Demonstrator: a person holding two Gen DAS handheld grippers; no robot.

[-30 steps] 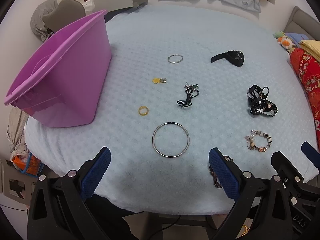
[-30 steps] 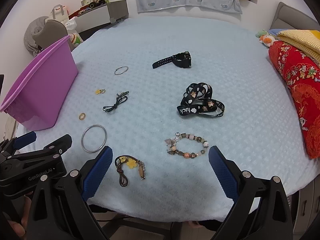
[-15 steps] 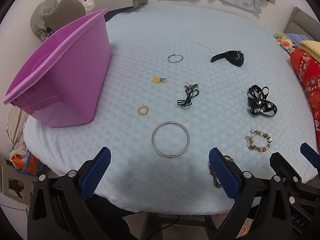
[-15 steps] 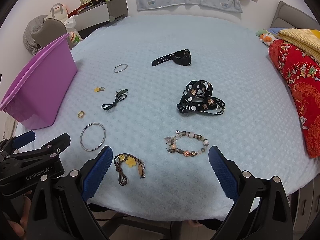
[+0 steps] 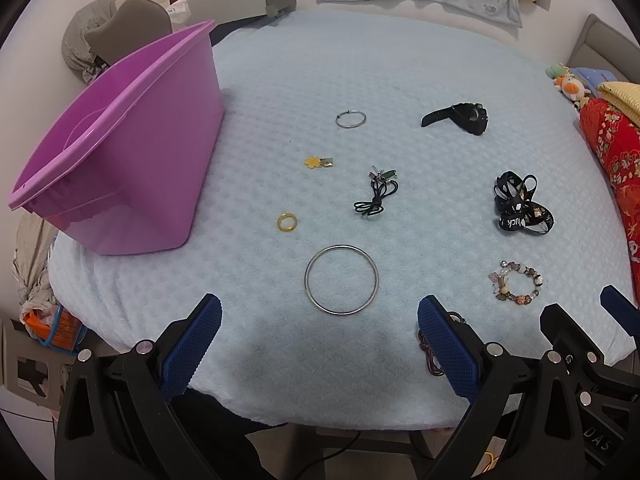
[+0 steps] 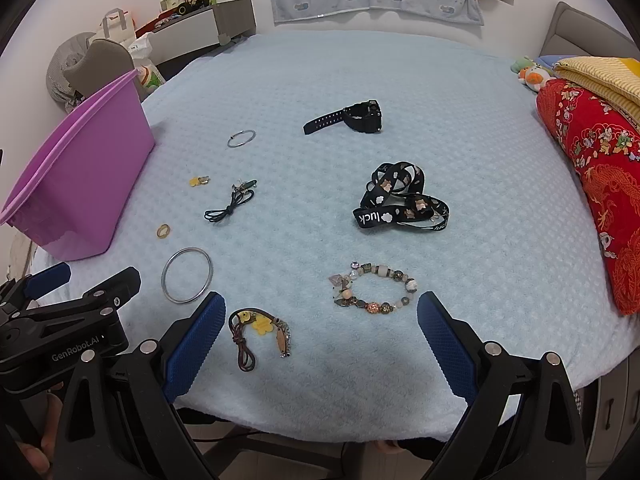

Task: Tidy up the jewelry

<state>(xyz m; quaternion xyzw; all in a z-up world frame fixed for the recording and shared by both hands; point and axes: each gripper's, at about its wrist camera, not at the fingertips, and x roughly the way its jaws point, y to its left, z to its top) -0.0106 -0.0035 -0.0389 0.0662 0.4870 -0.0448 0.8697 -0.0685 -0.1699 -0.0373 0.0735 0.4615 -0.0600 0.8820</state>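
Note:
Jewelry lies spread on a pale blue blanket [image 5: 360,60]. A large silver bangle [image 5: 341,279] lies just ahead of my open, empty left gripper [image 5: 320,344]. Beyond it are a yellow ring [image 5: 287,222], a black cord necklace [image 5: 376,196], a yellow flower charm [image 5: 318,162], a small silver hoop [image 5: 351,119] and a black watch [image 5: 460,117]. My right gripper [image 6: 318,340] is open and empty, with a brown cord bracelet [image 6: 260,332] and a beaded bracelet [image 6: 374,290] close ahead. A black lanyard [image 6: 400,200] lies further on. A purple bin [image 5: 116,148] stands at the left.
A red patterned quilt [image 6: 596,176] and folded yellow blanket [image 6: 600,72] lie at the right edge. A grey cabinet [image 6: 204,30] and bags stand beyond the far left corner. The blanket's front edge drops off just under both grippers.
Both views have shifted only slightly; the grippers stay open and nothing on the blanket has moved.

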